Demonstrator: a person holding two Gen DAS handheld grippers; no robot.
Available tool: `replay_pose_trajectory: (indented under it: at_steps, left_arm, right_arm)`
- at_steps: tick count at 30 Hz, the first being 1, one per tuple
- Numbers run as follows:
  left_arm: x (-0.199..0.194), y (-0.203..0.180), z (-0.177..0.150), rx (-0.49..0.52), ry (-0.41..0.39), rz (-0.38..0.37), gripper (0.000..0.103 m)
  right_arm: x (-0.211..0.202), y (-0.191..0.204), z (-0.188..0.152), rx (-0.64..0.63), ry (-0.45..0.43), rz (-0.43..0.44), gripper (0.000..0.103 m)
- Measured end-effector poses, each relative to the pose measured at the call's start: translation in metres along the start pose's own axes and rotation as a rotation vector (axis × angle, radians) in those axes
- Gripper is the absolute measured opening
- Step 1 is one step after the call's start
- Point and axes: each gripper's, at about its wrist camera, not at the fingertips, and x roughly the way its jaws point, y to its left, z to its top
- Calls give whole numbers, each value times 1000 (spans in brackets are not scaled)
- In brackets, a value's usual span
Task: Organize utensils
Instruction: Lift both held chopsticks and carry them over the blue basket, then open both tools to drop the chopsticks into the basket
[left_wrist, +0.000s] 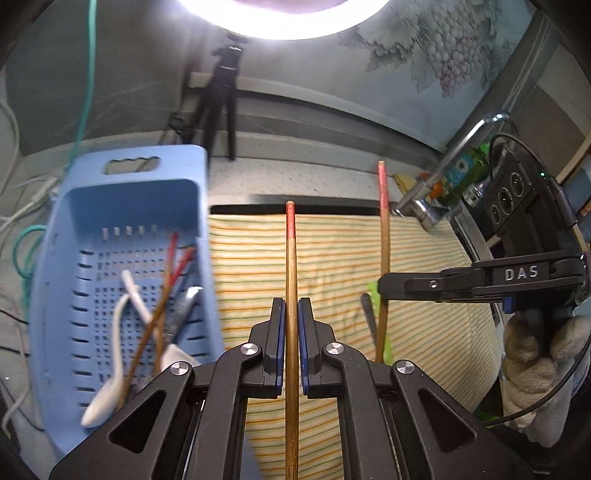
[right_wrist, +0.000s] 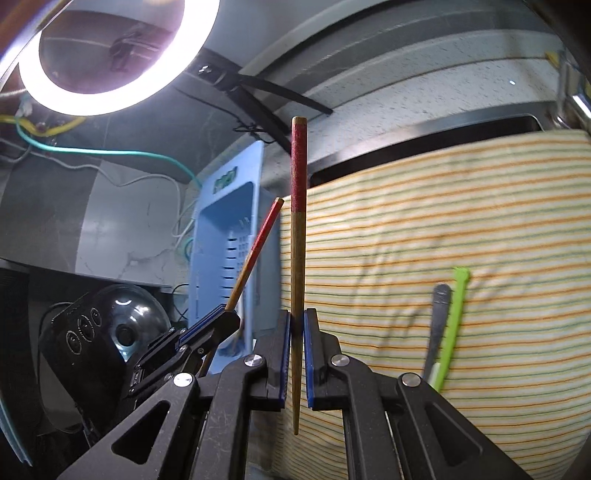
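Note:
My left gripper (left_wrist: 291, 306) is shut on a wooden chopstick with a red top (left_wrist: 291, 280), held upright above the striped cloth (left_wrist: 332, 258). My right gripper (right_wrist: 295, 317) is shut on a second red-topped chopstick (right_wrist: 297, 236), also upright; it shows at the right of the left wrist view (left_wrist: 383, 236). The blue slotted basket (left_wrist: 122, 258) at the left holds white spoons (left_wrist: 110, 369), two chopsticks (left_wrist: 170, 280) and a metal utensil. A green utensil (right_wrist: 452, 325) and a metal utensil (right_wrist: 437, 325) lie on the cloth.
A faucet (left_wrist: 443, 173) and a green bottle (left_wrist: 463, 170) stand at the back right. A black tripod (left_wrist: 221, 92) stands behind the basket. Cables (left_wrist: 22, 221) hang at the left. A ring light (right_wrist: 110, 55) shines overhead.

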Motion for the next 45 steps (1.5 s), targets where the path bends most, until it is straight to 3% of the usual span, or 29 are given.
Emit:
replay_pose_trajectory:
  at_steps: [9, 22, 35, 39, 45]
  left_arm:
    - [-28, 62, -5, -123, -74, 90, 5]
    - [-22, 122, -5, -209, -62, 173, 5]
    - [-15, 140, 1, -236, -47, 201, 6]
    - [-14, 142, 2, -245, -45, 216, 15]
    - [-17, 137, 2, -234, -52, 221, 16]
  right_arm:
    - [29, 57, 16, -78, 8, 28, 6]
    - [97, 100, 18, -144, 76, -24, 6]
    - [122, 114, 22, -200, 104, -74, 10]
    - [123, 117, 21, -214, 107, -83, 11]
    - [116, 114, 23, -222, 98, -89, 13]
